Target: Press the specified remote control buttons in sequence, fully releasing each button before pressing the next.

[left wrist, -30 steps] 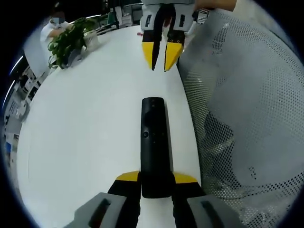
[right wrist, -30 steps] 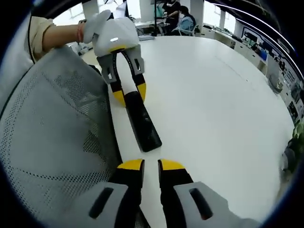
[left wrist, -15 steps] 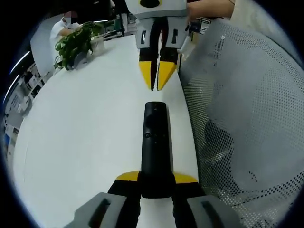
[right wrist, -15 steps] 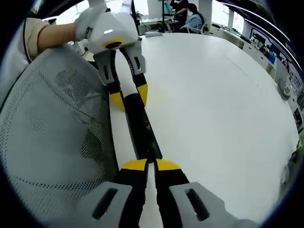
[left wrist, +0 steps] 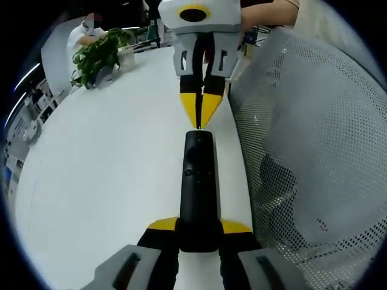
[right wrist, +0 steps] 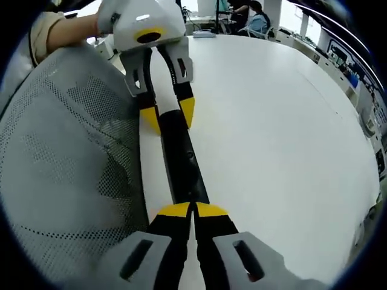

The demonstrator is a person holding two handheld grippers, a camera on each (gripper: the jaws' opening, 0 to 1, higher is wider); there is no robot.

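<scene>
My left claw (left wrist: 199, 226) pinches the black remote control (left wrist: 198, 181) on the white counter (left wrist: 109, 169); my right claw (right wrist: 193, 209), tips pressed together, touches its far end.

The tabletop (left wrist: 109, 157) is white, smooth and curved along its edge. A black remote control (left wrist: 197, 181) lies flat on it, lengthwise beside that edge — buttons facing up. A potted green plant (left wrist: 97, 54) stands at the far side of the tabletop. Small items sit at the far end — too small to identify.
</scene>
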